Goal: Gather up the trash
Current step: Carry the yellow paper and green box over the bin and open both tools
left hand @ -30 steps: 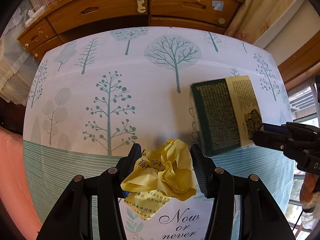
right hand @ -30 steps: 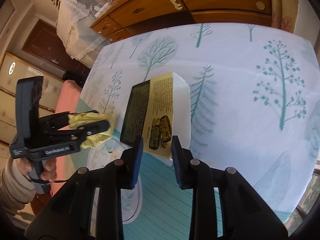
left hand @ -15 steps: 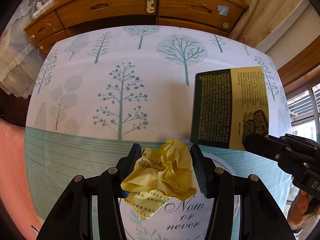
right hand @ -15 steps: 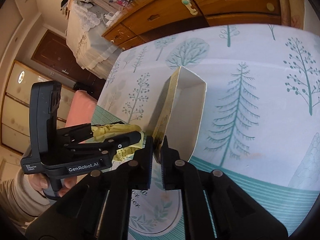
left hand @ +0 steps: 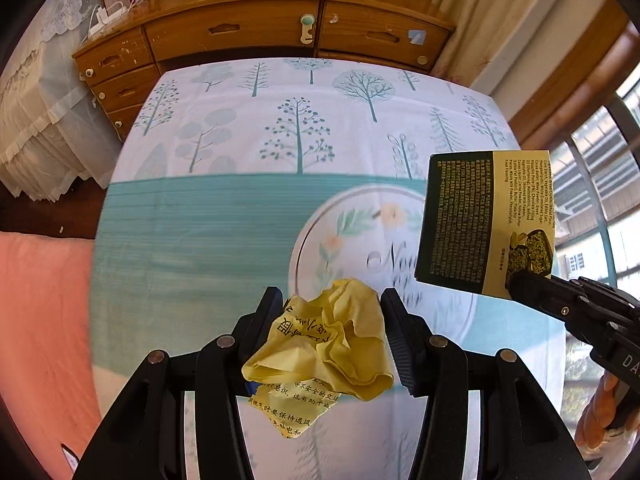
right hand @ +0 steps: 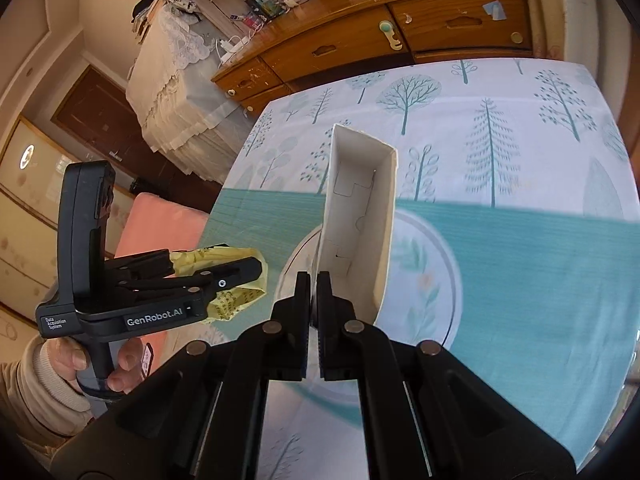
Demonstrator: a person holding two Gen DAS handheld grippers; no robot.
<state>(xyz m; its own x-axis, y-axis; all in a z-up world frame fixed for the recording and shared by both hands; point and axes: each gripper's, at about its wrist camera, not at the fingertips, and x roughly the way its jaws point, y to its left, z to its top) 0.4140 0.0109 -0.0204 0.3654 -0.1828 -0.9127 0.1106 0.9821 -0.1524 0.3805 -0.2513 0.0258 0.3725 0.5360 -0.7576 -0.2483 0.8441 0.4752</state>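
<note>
My left gripper [left hand: 326,312] is shut on a crumpled yellow paper [left hand: 324,348] with black print and holds it above the table. It also shows in the right wrist view [right hand: 224,268] at the left. My right gripper [right hand: 314,280] is shut on one wall of an empty open snack box [right hand: 360,208], white inside, and holds it lifted off the table. In the left wrist view the box [left hand: 484,224] shows its dark green and yellow printed side at the right, with the right gripper [left hand: 516,280] below it.
The table [left hand: 240,220] has a white and teal tree-print cloth. A wooden dresser [left hand: 260,32] stands behind it. A pink cushion [left hand: 36,320] lies at the left. A lace-covered piece of furniture [right hand: 172,64] stands at the far left, windows [left hand: 600,184] at the right.
The right gripper has shut on the box wall and lifted the box off the table, tipping it upright. Both grippers have pulled back toward the near edge of the table.
</note>
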